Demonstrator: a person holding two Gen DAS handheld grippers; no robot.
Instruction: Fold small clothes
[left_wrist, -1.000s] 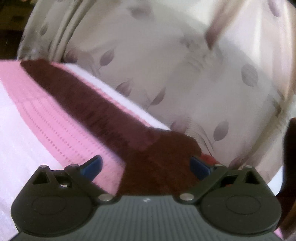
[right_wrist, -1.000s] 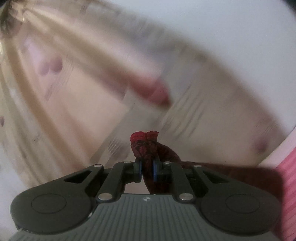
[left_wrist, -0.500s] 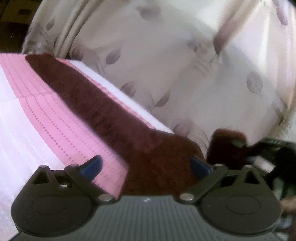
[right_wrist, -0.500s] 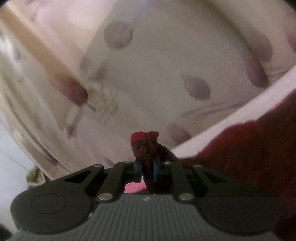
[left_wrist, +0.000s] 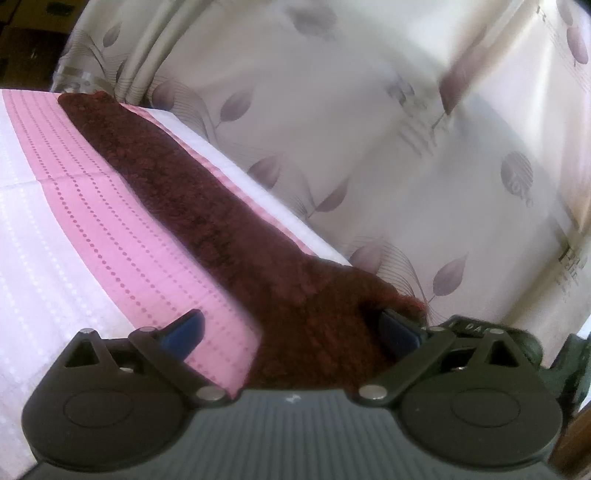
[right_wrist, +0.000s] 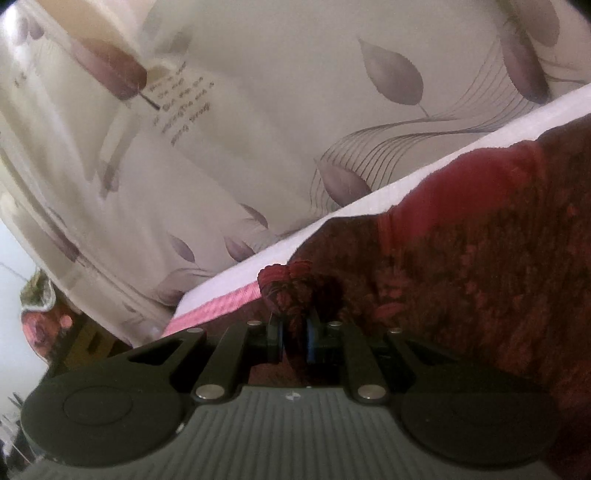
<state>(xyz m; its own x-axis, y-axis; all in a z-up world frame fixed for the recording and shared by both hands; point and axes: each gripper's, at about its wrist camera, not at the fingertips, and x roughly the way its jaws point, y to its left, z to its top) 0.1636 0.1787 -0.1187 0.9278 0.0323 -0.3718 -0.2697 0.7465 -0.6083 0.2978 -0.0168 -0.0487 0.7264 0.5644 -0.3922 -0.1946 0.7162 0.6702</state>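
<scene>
A long dark red knitted garment (left_wrist: 207, 206) lies stretched along the pink band of the bed cover (left_wrist: 92, 229) in the left wrist view. Its near end spreads between the fingers of my left gripper (left_wrist: 291, 326), which stands wide open over it. In the right wrist view my right gripper (right_wrist: 295, 326) pinches a bunched end (right_wrist: 284, 286) of the same garment (right_wrist: 480, 258) low over the cover's edge. Its jaws are opening, with the cloth still between the pads. The rest of the garment fills the right side of that view.
A pale curtain with purple leaf prints (left_wrist: 369, 129) hangs just behind the bed's far edge (right_wrist: 369, 199). A dark shape (left_wrist: 524, 339), probably the other gripper's body, sits behind my left gripper's right finger. Dark furniture (left_wrist: 22, 44) shows at the upper left.
My right gripper has swung down with the garment's end, from in front of the curtain to the bed's edge beside the left gripper. The left gripper has stayed open in place.
</scene>
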